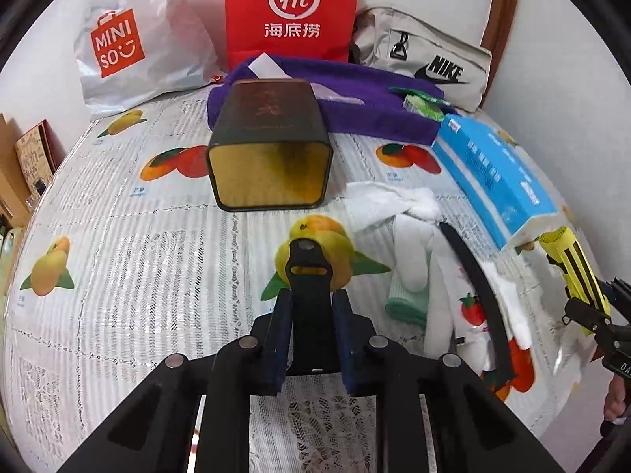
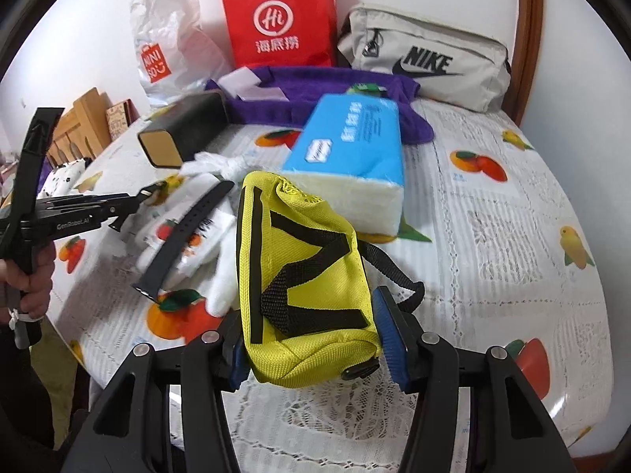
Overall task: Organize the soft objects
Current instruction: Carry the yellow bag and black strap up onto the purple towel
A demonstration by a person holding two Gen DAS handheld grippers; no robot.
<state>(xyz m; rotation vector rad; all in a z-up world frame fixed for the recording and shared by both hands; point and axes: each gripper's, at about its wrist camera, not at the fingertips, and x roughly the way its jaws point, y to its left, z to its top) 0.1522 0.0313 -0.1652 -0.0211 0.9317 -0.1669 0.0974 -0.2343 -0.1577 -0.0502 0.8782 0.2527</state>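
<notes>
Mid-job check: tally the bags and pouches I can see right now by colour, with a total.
Red: 1, the paper bag
White: 1, the Miniso plastic bag
Beige: 1, the Nike pouch
Yellow: 1, the pouch with black straps, held in the right gripper
Total: 4

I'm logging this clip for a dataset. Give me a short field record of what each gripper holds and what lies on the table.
left gripper: shut on a black strap
right gripper: shut on a yellow pouch, lifted off the table
table: fruit-print cloth
open tin: on its side, mouth toward the left camera
tissue pack: blue, beyond the pouch
second strap: black, lying on white cloths
at the back: purple towel, red bag, white bag, grey Nike bag
</notes>
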